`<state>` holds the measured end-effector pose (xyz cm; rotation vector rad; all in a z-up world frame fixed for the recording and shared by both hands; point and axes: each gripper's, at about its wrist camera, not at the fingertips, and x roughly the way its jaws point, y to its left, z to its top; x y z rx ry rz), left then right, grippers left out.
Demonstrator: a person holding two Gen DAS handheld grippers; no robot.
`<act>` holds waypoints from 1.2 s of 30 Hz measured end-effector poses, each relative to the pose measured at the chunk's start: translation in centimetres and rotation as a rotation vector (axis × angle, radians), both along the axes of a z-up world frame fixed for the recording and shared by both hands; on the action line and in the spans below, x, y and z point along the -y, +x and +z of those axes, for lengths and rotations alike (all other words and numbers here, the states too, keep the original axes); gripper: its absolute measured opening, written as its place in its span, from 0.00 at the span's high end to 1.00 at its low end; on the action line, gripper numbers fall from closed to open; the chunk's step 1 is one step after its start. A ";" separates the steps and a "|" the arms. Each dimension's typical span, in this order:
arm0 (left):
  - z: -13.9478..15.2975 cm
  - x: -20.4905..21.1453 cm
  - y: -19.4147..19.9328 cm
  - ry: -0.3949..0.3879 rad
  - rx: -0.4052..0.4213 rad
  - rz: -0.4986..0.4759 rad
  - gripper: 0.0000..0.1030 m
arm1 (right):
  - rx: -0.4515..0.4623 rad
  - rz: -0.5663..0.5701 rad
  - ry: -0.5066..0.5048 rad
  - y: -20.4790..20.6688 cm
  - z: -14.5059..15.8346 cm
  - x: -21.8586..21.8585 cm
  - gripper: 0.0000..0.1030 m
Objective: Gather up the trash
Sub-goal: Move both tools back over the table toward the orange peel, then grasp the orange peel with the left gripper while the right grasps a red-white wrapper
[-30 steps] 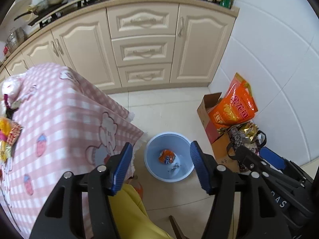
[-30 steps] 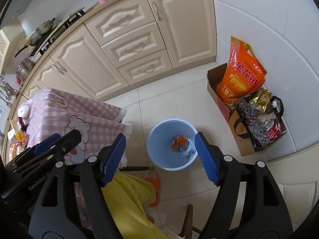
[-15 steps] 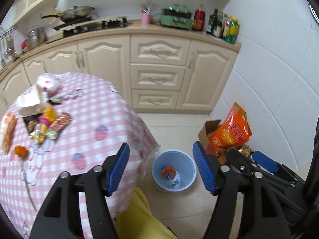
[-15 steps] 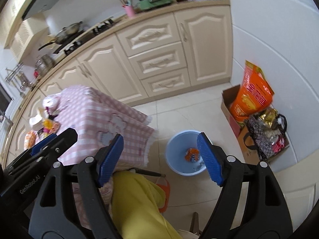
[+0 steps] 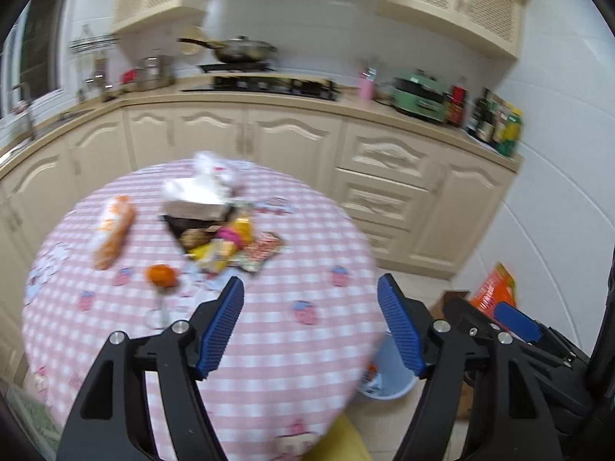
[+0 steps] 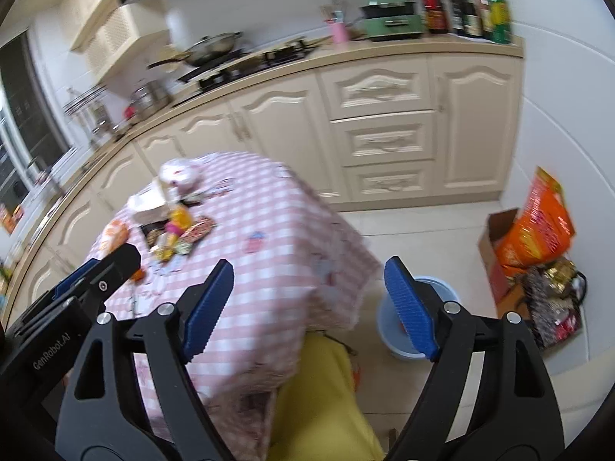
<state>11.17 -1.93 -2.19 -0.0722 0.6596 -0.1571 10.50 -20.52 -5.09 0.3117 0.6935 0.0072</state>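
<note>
A kitchen with cream cupboards and white wall tiles is seen, and in the middle a tabletop [image 5: 307,269] is covered with a pink checked cloth. A heap of trash [image 5: 226,242] is piled near the middle of the tabletop: bright wrappers are mixed up there beside a white tissue pack [image 5: 196,196]. A long orange packet [image 5: 113,230] is laid a little apart from the heap, and a small round orange thing [image 5: 161,274] is seen nearer the front. A blue bin [image 6: 419,315] is set on the floor just beside the tabletop, partly hidden by the cloth edge, and something orange is already lying inside it. The left tongs [image 5: 309,326] are spread and are being opened wider, with nothing between them. The right tongs [image 6: 307,303] are also spread and being opened, and nothing is pinched there either. It looks like one drop into the bin is done and the next piece is being gone for. Next, the tongs should be brought down over the heap, one wrapper should be picked, and the tongs should be pressed together on it alone.
</note>
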 end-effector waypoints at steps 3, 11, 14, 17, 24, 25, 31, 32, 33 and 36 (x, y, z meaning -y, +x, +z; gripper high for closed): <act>0.1 -2.6 -0.1 0.007 0.004 0.072 0.29 | -0.003 0.067 -0.014 1.2 0.1 -2.6 0.21; -1.5 -8.8 2.0 0.020 -0.058 0.241 0.24 | -0.065 0.213 -0.050 5.9 -1.6 -8.8 0.20; -2.9 -11.0 3.8 0.011 -0.110 0.287 0.22 | -0.107 0.251 -0.063 8.3 -2.8 -10.6 0.20; -4.5 -12.6 5.8 0.001 -0.166 0.316 0.22 | -0.148 0.281 -0.077 10.7 -4.2 -12.0 0.20; -7.8 -14.8 11.0 -0.027 -0.293 0.332 0.21 | -0.215 0.294 -0.089 15.7 -6.5 -13.7 0.20; -8.4 -14.9 11.6 -0.034 -0.313 0.319 0.21 | -0.221 0.292 -0.091 16.2 -6.7 -13.8 0.20; -10.0 -14.2 12.8 -0.019 -0.322 0.270 0.42 | -0.194 0.283 -0.152 18.0 -7.0 -14.8 0.19; -10.0 -14.2 12.8 -0.015 -0.317 0.279 0.57 | -0.183 0.289 -0.174 18.1 -7.1 -15.1 0.19; -9.9 -14.3 12.8 -0.022 -0.313 0.281 0.64 | -0.178 0.294 -0.185 18.1 -7.2 -15.3 0.27; -9.9 -14.6 12.8 -0.040 -0.305 0.278 0.67 | -0.158 0.298 -0.186 18.3 -6.9 -15.3 0.46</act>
